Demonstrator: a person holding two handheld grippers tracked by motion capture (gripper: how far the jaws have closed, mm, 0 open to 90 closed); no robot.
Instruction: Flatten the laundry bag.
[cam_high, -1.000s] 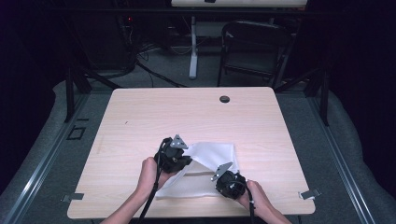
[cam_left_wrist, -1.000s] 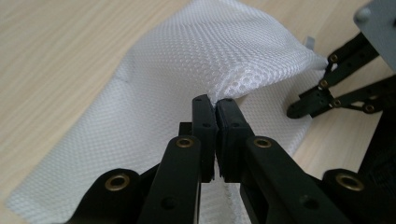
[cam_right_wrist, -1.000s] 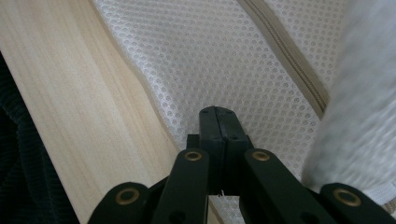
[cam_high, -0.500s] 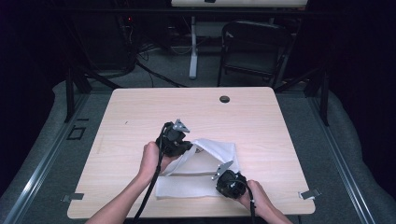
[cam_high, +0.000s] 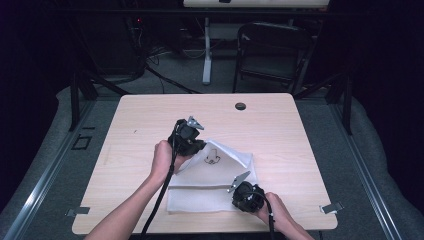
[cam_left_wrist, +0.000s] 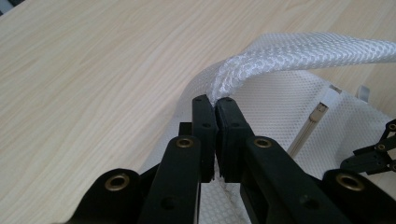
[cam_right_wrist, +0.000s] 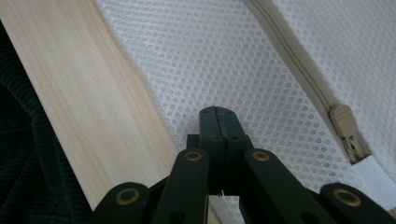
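Observation:
A white mesh bag (cam_high: 222, 172) with a beige zipper (cam_right_wrist: 289, 53) lies on the front half of the wooden table (cam_high: 145, 125). My left gripper (cam_high: 196, 149) is shut on a bunched edge of the bag (cam_left_wrist: 289, 51) and holds that edge lifted off the table, so the mesh tents upward. In the left gripper view the jaws (cam_left_wrist: 215, 100) pinch the fabric at their tips. My right gripper (cam_high: 241, 196) sits low at the bag's front edge. Its jaws (cam_right_wrist: 216, 111) are shut with the flat mesh (cam_right_wrist: 224, 60) caught at their tips. The zipper pull (cam_right_wrist: 346, 122) lies just to their right.
A dark round grommet (cam_high: 240, 106) sits near the table's far edge. Metal clips (cam_high: 330, 207) mark the front corners. A chair (cam_high: 272, 50) and a desk leg (cam_high: 206, 50) stand on the floor beyond the table. Bare wood surrounds the bag on all sides.
My left gripper has risen and moved toward the far side with the bag's edge in it, pulling the mesh up into a tent. The right gripper has stayed in place.

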